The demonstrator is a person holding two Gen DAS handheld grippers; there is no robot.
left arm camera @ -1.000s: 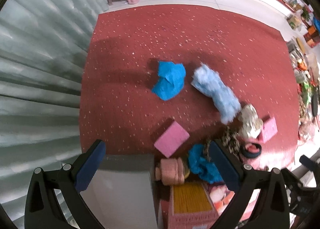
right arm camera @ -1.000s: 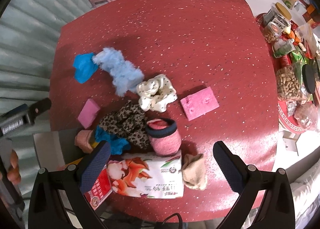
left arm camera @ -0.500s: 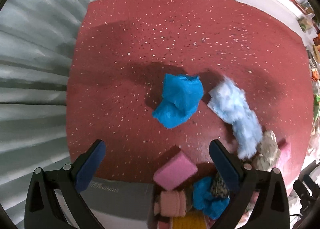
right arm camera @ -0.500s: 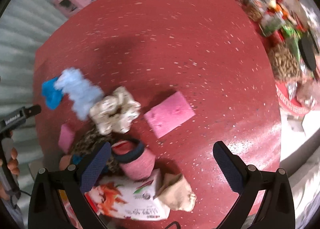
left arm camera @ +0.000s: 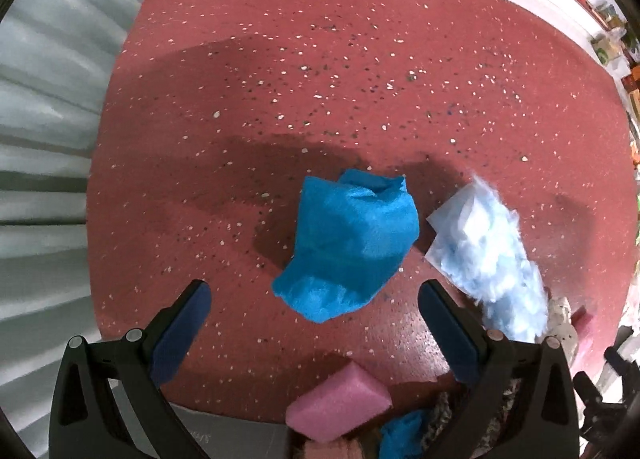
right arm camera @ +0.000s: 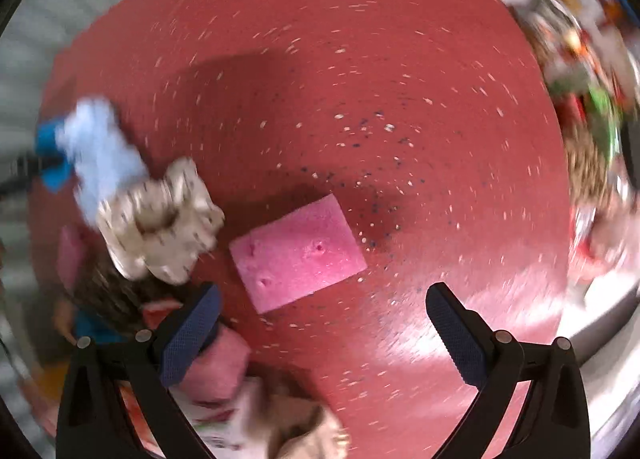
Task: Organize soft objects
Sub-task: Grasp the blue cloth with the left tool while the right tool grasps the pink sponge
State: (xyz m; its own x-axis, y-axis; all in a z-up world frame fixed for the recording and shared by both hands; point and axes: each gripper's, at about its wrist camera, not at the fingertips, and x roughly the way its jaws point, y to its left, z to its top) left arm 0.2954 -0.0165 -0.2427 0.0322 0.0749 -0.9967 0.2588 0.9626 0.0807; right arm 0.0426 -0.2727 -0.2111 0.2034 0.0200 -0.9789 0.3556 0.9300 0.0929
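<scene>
Just ahead of the wide, empty left hand-held gripper, a crumpled blue cloth on the red table.

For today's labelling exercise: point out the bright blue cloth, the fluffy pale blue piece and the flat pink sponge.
Bright blue cloth (left arm camera: 352, 247), left wrist view, middle of its bulge.
Fluffy pale blue piece (left arm camera: 488, 255), left wrist view, its fuzzy centre.
Flat pink sponge (right arm camera: 298, 253), right wrist view, top face.

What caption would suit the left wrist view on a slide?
Open left gripper poised above a crumpled blue cloth on the red speckled table, pale blue fluffy cloth alongside.
</scene>
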